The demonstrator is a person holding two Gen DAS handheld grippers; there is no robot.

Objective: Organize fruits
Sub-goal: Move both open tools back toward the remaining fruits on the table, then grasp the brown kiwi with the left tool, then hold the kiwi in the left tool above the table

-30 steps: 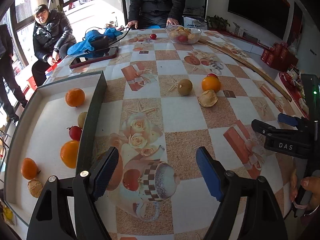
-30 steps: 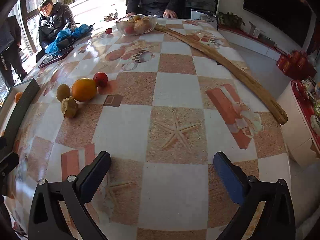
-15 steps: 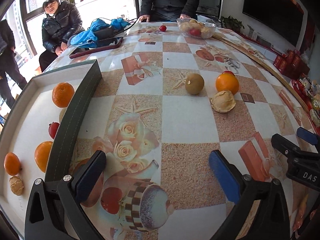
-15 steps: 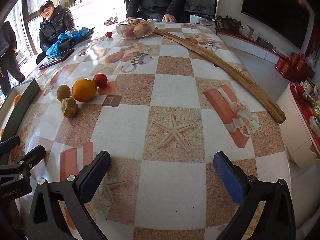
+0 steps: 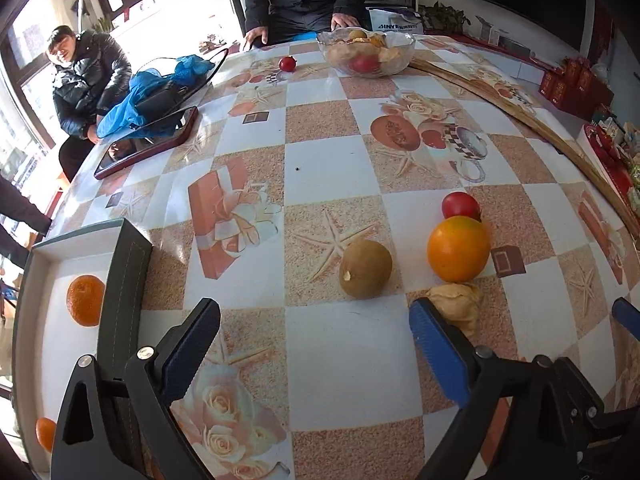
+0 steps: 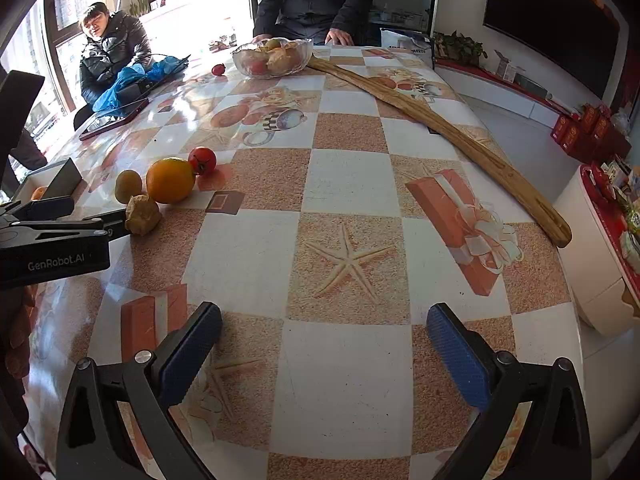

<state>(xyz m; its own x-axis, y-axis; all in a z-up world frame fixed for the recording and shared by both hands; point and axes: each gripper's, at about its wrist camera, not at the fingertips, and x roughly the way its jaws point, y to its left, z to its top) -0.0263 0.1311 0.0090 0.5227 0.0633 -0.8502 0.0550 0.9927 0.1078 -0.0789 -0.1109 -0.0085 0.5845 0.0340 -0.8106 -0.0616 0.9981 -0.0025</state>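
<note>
The left gripper (image 5: 316, 338) stood wide apart over the table (image 5: 328, 168), with nothing between its blue pads; its jaws had just been closing a little after opening. Its right pad (image 5: 434, 346) was just in front of a crumpled tan fruit (image 5: 458, 304), whether touching it I cannot tell. I take the big orange (image 5: 458, 249) as the landmark. The tan fruit lay just below it, a brown round fruit (image 5: 365, 269) lay just to its left, and a small red fruit (image 5: 461, 205) sat behind it, close against it. Far to the left of the orange stood a box (image 5: 124, 264) with a dark wall, and inside it lay a smaller orange (image 5: 85, 300). Far behind the orange stood a glass bowl (image 5: 366, 52) with fruits.

The right gripper (image 6: 324, 354) was also wide open and held nothing, with only the bare tablecloth between its pads.
</note>
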